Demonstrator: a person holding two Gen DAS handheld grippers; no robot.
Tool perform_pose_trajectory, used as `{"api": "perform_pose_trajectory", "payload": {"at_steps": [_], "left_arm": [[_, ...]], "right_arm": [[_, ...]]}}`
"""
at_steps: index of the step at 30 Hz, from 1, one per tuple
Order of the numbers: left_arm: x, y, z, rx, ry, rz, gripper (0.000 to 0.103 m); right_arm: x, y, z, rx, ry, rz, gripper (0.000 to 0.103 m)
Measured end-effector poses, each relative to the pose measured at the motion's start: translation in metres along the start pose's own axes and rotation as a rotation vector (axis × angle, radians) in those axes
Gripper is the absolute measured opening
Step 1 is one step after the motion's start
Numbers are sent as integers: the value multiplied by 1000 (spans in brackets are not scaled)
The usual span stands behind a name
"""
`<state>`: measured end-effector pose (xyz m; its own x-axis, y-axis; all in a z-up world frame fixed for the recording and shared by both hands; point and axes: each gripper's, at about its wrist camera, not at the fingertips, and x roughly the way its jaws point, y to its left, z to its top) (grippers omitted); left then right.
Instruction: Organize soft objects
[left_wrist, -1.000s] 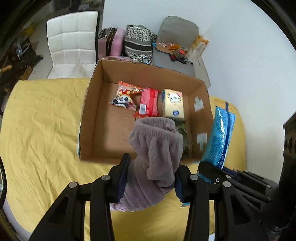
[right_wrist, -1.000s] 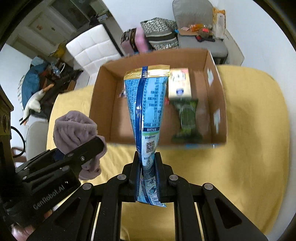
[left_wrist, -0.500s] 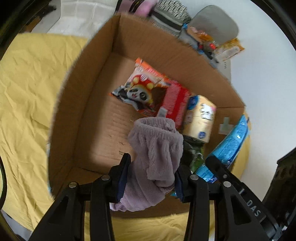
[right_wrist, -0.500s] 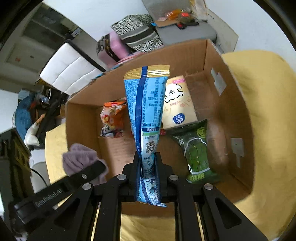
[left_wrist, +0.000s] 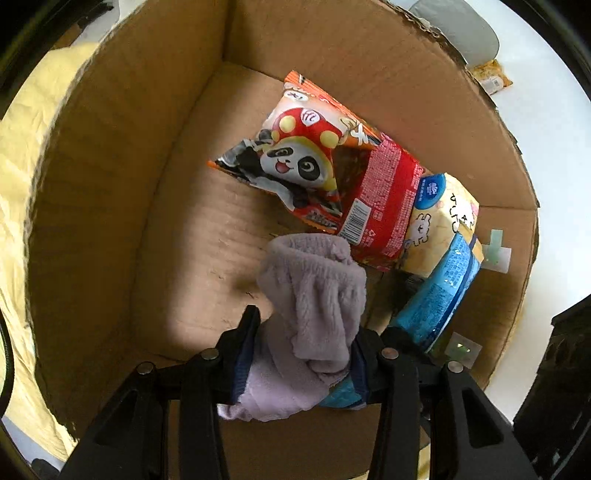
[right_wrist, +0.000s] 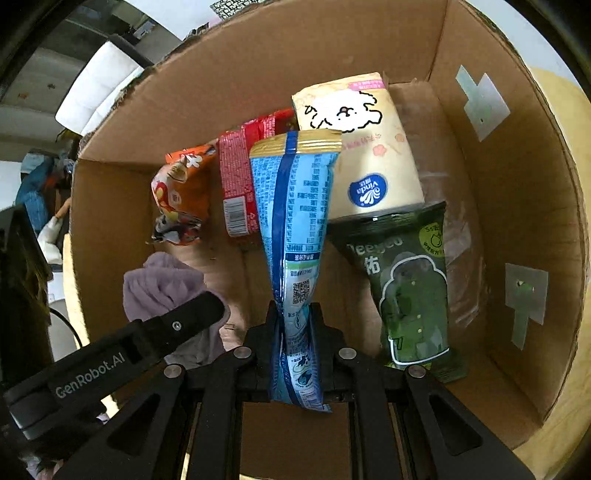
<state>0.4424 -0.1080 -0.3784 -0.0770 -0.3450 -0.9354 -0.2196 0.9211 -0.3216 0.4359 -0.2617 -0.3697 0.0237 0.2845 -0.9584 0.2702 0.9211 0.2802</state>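
Note:
Both grippers hang inside an open cardboard box (left_wrist: 92, 184). My left gripper (left_wrist: 306, 325) pinches a fuzzy purple cloth (left_wrist: 314, 291) just above the box floor; its jaws are opening slightly, with the pads still on the cloth. My right gripper (right_wrist: 295, 314) is shut on the lower end of a tall blue packet (right_wrist: 295, 206), which stands upright over the middle of the box. The left gripper's finger (right_wrist: 177, 325) and the cloth (right_wrist: 159, 280) show at lower left in the right wrist view.
On the box floor lie a panda snack bag (left_wrist: 306, 155), a red packet (left_wrist: 384, 192), a cream tissue pack (right_wrist: 362, 147) and a green packet (right_wrist: 410, 291). The box sits on a yellow sheet (left_wrist: 18, 166). A white chair (right_wrist: 96, 99) stands beyond.
Both grippers have sunk from above the box rim down into it, carrying the cloth and the blue packet. The box contents now fill both views.

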Motion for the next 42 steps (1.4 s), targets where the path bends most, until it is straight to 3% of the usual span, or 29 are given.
{"api": "perform_pose_trajectory", "payload": {"at_steps": [4,7,9,11,13,17,19,23,25,26,31,42], "left_arm": [[1,-7,5,-9,3,21,45],[-5,-14,5,8,-16,37,49],[-11,-19,6,19,-29,42,50],[-15,-23,5,28,-42,53,53],[-22,-28,2,52,-65,74,64],[-36,-30,-9,97,-137,134,73],[-39,-27,-16,114,-166,162,91],[-49,-15,-23,140,-202,208,94],[-52,-9,-26,151,-212,220,101],[-52,-7,-28,154,-218,224,102],[-50,-6,-39,168,-243,254,102],[-95,-18,-80,217,-356,278,102]], "right_arm": [[3,0,1,-25,26,-7,18],[4,-3,1,-35,41,-9,32],[2,-4,0,-48,31,-20,49],[0,-5,-2,-59,22,-27,50],[-3,-7,-6,-72,16,-37,51],[-9,-15,-14,-107,-8,-80,59],[-13,-18,-19,-125,-26,-110,59],[-20,-17,-24,-153,-57,-162,73],[-28,-15,-26,-170,-79,-187,83],[-29,-15,-27,-179,-87,-195,90],[-37,-16,-36,-183,-119,-229,103],[-89,-20,-68,-184,-213,-249,103]]}}
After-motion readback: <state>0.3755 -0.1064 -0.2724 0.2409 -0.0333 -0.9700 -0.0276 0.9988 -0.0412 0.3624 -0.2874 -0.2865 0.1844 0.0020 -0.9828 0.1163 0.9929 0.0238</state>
